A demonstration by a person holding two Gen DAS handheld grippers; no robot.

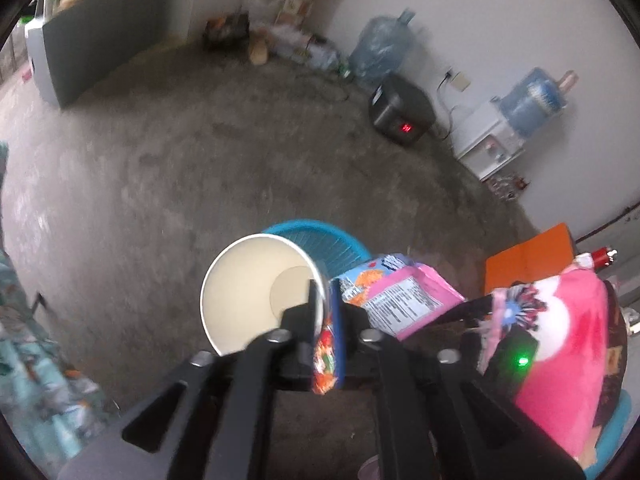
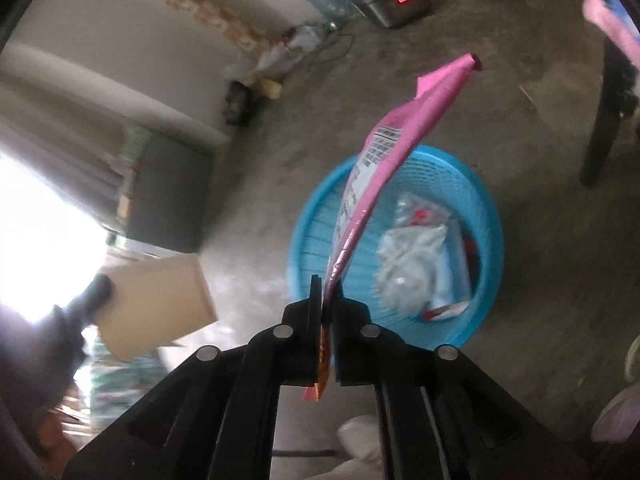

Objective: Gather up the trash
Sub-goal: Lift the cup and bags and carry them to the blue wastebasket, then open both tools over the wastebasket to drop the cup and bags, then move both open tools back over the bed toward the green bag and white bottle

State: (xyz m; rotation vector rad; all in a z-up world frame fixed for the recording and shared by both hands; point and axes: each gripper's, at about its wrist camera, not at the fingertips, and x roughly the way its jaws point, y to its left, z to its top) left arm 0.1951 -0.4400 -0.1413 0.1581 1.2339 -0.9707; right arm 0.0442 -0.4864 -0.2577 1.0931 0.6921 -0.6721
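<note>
Over the concrete floor (image 1: 180, 160), left wrist view: left gripper (image 1: 326, 304) points down w/ a paper cup (image 1: 256, 296) at its fingers, cup wall and rim sitting betw. the two jaws, mouth facing the camera, inside empty. Jaws stand narrow, slightly parted; can't tell if the pads actually press on the cup wall. Blue basket (image 1: 320, 240) peeks out just behind the cup. Beside it, a pink snack wrapper (image 1: 404, 300) hangs from the right gripper (image 1: 480, 308), whose body shows a green light. Background: black appliance w/ red digits (image 1: 402, 114), water dispenser (image 1: 516, 128) by the wall. Right wrist view: right gripper (image 2: 327, 300) has the wrapper (image 2: 384, 160) running up betw. its fingers, bottom end poking out below; gap is narrow, grip not certain thru the blur. Wrapper arcs above the basket (image 2: 316, 216), which sits on the floor (image 2: 540, 240) and holds white plastic scraps (image 2: 412, 264). Cup (image 2: 156, 300) is at left, off to the side of the basket, w/ the left gripper (image 2: 96, 292) blurred against window glare.
</note>
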